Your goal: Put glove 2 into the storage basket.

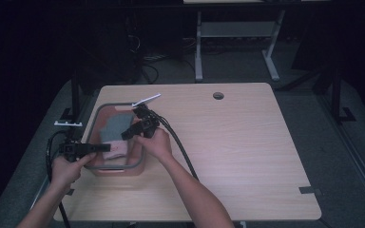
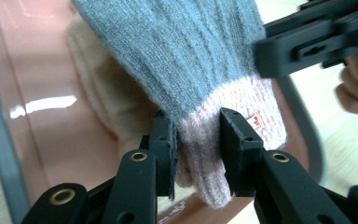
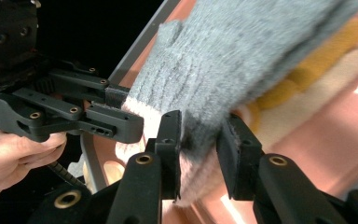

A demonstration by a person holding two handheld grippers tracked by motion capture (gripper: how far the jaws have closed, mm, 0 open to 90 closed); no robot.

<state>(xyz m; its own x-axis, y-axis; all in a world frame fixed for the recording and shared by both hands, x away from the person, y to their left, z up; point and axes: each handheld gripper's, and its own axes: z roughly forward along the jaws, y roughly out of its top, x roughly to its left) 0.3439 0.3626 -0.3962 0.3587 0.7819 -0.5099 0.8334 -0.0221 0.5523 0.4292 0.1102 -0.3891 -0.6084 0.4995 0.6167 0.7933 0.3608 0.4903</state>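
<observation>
Both black hand-held grippers, left [image 1: 105, 147] and right [image 1: 128, 134], are showing brass-ringed pivot holes, small screws, flat jaw pads and trailing black cables.

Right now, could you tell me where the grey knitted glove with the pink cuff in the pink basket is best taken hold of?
Grip the grey knitted glove at its pink ribbed cuff, probably from the open cuff end near the pink basket's front wall. The cuff is thick and sticks out free. The left gripper and right gripper are both shut on it there.
</observation>
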